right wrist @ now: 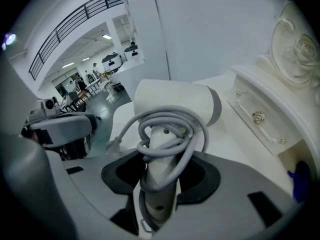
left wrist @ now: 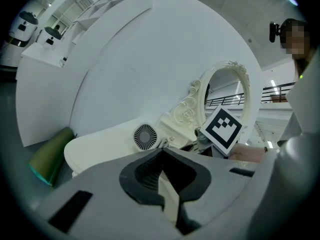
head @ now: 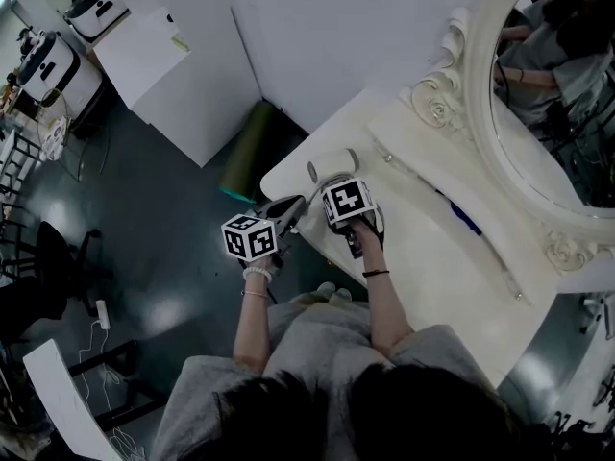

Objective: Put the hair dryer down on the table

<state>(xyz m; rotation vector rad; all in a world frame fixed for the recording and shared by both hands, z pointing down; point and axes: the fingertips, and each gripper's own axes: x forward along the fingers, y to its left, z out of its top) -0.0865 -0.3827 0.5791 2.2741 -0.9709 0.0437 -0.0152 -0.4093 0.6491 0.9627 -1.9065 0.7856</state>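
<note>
Held the hair dryer [right wrist: 170, 101] by its handle in the right gripper [right wrist: 160, 189], with both pads pressed against the handle's sides. Ran the handle's long axis along the jaws and away from the camera, with the barrel set crosswise at the far end. Pointed the barrel's grilled end toward the person's left and its gray-ringed end toward the ornate mirror frame [head: 444, 99]. Carried a gray cord [right wrist: 172, 129] looped several times round the handle, just beyond the pads. Sat over the near left corner of the cream tabletop [head: 423, 277]; could not tell from any view whether the barrel touched the surface.

Held the left gripper [left wrist: 167, 184] just off the tabletop's edge, close beside the right gripper, with its jaws a narrow slit apart and nothing between them.

Showed the round rear grille face-on only in the left gripper view, low against the tabletop and in front of the mirror frame. Showed the cord's loops and the grip on the handle only in the right gripper view, along with a drawer knob [right wrist: 258, 117] under the mirror. Showed only in the head view how both marker cubes lay side by side at the tabletop's corner. Showed there too a blue item [head: 464, 217] well apart by the mirror base, and a green roll [head: 252, 147] standing beyond the tabletop's far edge.
</note>
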